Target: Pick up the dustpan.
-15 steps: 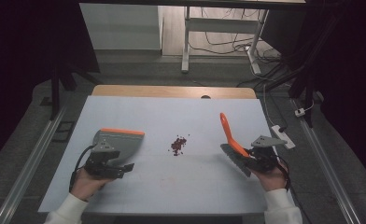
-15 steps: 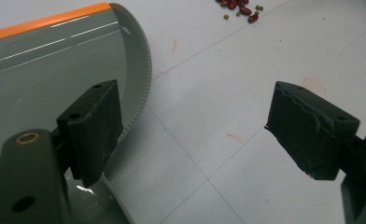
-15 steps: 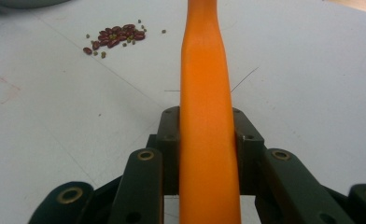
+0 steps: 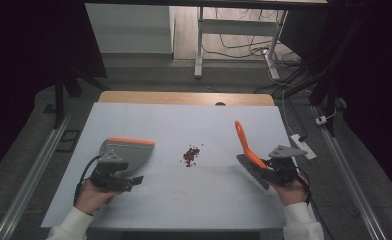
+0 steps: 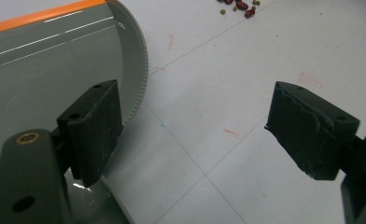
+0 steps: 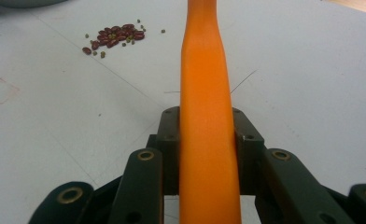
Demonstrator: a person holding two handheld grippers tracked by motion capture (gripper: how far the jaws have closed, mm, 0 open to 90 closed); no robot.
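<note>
The right hand-held gripper is clamped on the brush; the left hand-held gripper stands apart beside the dustpan. Next it must grasp the dustpan, before the beans ahead are swept.

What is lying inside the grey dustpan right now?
The dustpan's visible inner surface looks bare; the beans sit on the table. Its rear is hidden behind the left gripper.

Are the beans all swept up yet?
Not yet. The right claw already grips the orange brush. The left claw is open beside the dustpan, not gripping it. The beans lie in a pile on the table, none in the dustpan.
</note>
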